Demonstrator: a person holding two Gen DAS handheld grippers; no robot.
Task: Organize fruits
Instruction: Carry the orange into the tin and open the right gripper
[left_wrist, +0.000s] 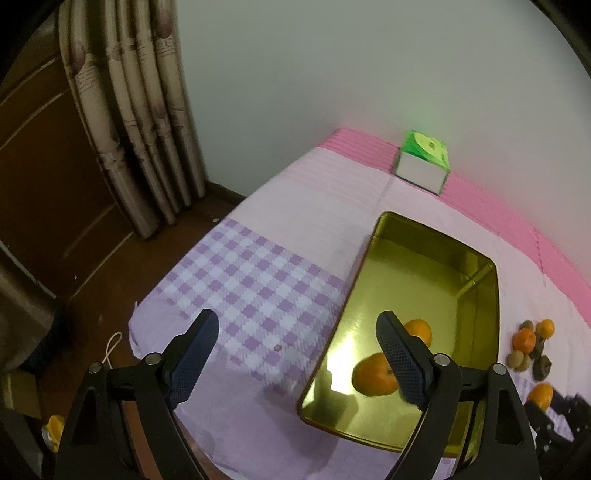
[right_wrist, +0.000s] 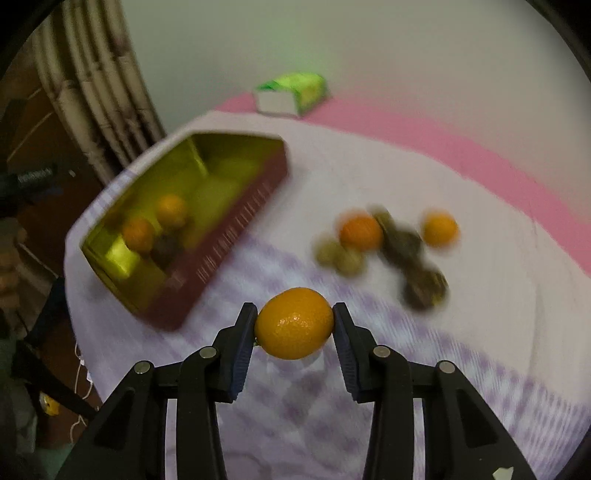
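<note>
I see a bed (left_wrist: 295, 206) filling most of both views, spread with a cover that is pink along the far edge, pale in the middle and checked in lilac and white nearer the cameras. A plain wall rises behind it, and brown curtains (left_wrist: 136, 122) hang in the upper left of the left wrist view beside dark wood panelling.

On the cover sits a large rectangular tin (left_wrist: 480, 295) with a shiny gold inside and a dark red outer wall. It lies in the lower right of the left wrist view and the left middle of the right wrist view. Two oranges (left_wrist: 375, 374) lie inside it at the near end.

A green and white box (left_wrist: 423, 160) stands at the far edge of the bed against the wall.

My left gripper (left_wrist: 297, 334) hangs with its jaws spread wide and nothing between them, one finger over the checked cover, the other over the tin.

My right gripper (right_wrist: 294, 325) is clamped on a single orange (right_wrist: 293, 323), lifted clear of the cover at the lower centre of its view.

A small pile of loose fruit (right_wrist: 384, 243) lies on the cover to the right of the tin, blurred: two more oranges, some greenish-brown fruits and some dark ones I cannot identify.
</note>
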